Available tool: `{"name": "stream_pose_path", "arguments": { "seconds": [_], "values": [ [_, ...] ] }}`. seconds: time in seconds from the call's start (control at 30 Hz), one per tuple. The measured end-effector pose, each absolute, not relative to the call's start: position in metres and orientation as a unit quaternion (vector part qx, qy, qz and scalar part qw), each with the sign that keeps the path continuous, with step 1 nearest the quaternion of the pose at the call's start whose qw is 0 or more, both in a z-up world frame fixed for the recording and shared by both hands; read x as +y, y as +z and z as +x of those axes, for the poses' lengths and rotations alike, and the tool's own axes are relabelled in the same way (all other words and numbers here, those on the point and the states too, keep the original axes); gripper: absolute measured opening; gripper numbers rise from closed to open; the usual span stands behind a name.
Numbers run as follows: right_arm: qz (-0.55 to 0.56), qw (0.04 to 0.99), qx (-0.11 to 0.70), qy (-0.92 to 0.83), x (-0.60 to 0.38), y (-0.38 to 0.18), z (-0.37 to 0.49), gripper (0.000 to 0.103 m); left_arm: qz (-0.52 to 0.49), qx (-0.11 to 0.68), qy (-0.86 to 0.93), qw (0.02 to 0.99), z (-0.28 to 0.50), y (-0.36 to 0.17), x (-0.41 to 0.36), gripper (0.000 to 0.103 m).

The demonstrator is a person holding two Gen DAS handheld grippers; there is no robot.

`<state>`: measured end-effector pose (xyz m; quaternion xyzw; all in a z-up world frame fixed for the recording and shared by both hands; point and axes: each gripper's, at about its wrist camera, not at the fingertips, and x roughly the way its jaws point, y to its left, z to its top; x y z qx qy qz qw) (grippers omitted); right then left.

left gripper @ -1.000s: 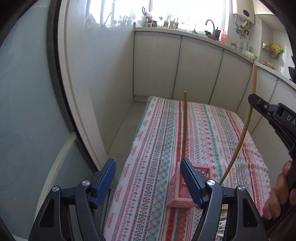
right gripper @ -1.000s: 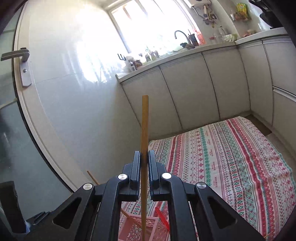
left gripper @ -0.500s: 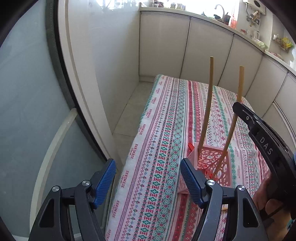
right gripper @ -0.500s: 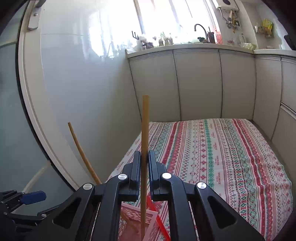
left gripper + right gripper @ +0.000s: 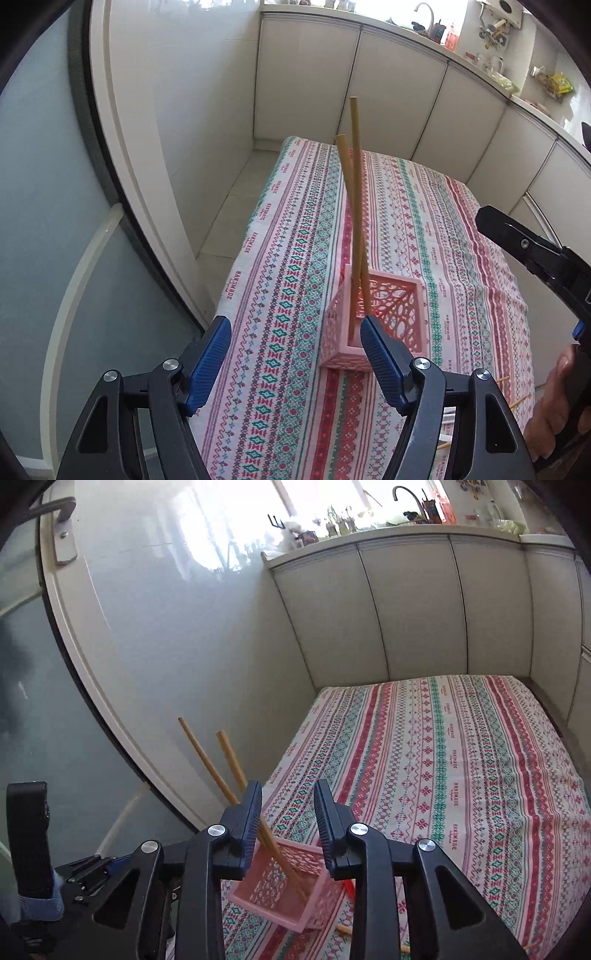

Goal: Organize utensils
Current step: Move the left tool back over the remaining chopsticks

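Observation:
A pink lattice basket (image 5: 384, 306) stands on the patterned tablecloth (image 5: 424, 221). Two wooden chopsticks (image 5: 355, 192) stand in it, leaning and crossing. My left gripper (image 5: 295, 343) is open and empty, just in front of the basket. My right gripper (image 5: 288, 812) is open and empty above the basket (image 5: 280, 886), with the two chopsticks (image 5: 229, 760) leaning to its left. The right gripper also shows at the right edge of the left wrist view (image 5: 532, 251).
More loose chopsticks (image 5: 517, 398) lie on the cloth near the front right, and one (image 5: 343, 928) lies beside the basket. A red piece (image 5: 349, 888) pokes out behind the basket. White cabinets (image 5: 406, 609) stand beyond the table's far end; a glass door (image 5: 55, 184) is left.
My right gripper has opened and let go of the chopstick, which now stands in the basket beside the first one. The left gripper has tilted down toward the basket.

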<state>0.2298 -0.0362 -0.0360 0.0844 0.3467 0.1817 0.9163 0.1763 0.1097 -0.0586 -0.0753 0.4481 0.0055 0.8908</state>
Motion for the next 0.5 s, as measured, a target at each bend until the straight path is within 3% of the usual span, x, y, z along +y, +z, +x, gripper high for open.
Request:
{"name": "stream_pose_path", "arguments": {
  "seconds": [0.2,0.5],
  "values": [
    [0.08,0.906,0.393,0.132,-0.083,-0.023,0.202,0.055,-0.061,0.463,-0.043,0.883,0.167,-0.057,0.079,0.079],
    [0.089,0.88,0.464,0.057,-0.158,-0.031,0.163,0.07,-0.01,0.491,-0.1,0.866,0.148,-0.062,0.024,0.082]
  ]
}}
